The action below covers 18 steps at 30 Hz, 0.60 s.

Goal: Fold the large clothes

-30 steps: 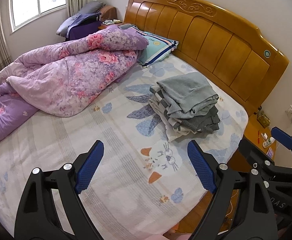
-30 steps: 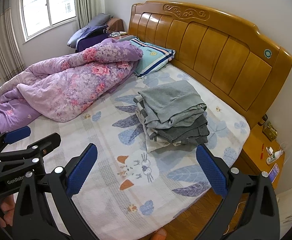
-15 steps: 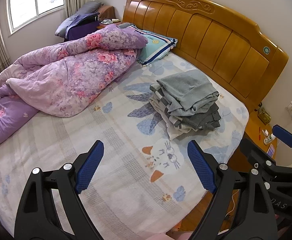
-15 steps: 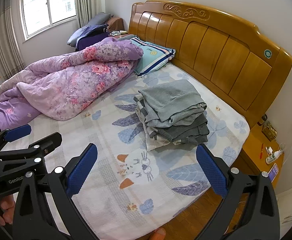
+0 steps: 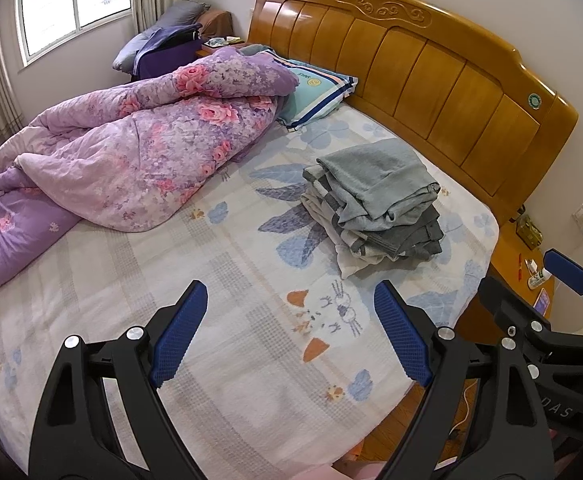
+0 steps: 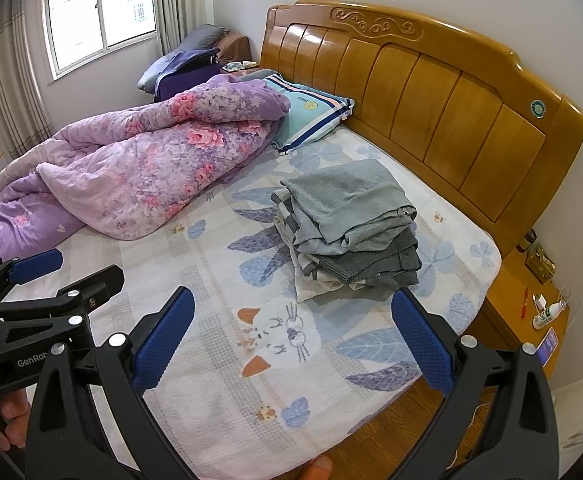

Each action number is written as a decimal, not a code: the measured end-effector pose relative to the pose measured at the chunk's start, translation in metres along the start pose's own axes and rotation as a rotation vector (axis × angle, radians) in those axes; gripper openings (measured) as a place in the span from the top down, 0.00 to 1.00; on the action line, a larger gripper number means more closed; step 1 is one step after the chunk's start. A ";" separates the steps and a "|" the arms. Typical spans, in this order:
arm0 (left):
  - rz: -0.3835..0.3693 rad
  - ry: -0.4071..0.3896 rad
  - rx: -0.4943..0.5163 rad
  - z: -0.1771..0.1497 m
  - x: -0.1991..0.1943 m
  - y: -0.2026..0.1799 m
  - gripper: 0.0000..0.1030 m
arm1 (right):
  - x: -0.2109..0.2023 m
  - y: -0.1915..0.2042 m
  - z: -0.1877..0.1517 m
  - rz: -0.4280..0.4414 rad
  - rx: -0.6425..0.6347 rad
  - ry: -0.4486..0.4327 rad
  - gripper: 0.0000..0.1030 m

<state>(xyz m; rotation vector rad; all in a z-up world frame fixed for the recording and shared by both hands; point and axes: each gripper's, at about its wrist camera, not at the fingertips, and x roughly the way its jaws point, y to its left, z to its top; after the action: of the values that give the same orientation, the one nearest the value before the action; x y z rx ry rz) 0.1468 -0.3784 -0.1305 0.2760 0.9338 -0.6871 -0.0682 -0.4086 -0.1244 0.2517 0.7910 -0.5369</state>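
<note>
A stack of folded grey and striped clothes (image 5: 375, 200) (image 6: 351, 224) lies on the printed bedsheet (image 5: 251, 280) (image 6: 219, 280), near the headboard side. My left gripper (image 5: 289, 286) hovers open over the sheet, short of the stack, with nothing between its blue pads (image 5: 179, 336). My right gripper (image 6: 291, 294) is also open and empty, held above the cat print in front of the stack. Each gripper shows at the edge of the other's view: the right gripper (image 5: 531, 280) and the left gripper (image 6: 71, 268). A hand (image 6: 7, 412) grips the left tool.
A crumpled purple floral quilt (image 5: 131, 152) (image 6: 139, 164) covers the left half of the bed. A striped pillow (image 5: 315, 88) rests against the wooden headboard (image 5: 431, 80). A nightstand (image 6: 523, 300) with small items stands at the right, wood floor below.
</note>
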 end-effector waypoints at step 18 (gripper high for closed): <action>-0.014 0.010 -0.016 -0.004 0.002 0.014 0.17 | 0.007 0.011 0.007 0.003 -0.014 0.013 0.07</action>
<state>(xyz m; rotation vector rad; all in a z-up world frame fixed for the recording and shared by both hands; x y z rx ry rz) 0.1538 -0.3663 -0.1352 0.2589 0.9516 -0.6913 -0.0535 -0.4050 -0.1244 0.2438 0.8064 -0.5269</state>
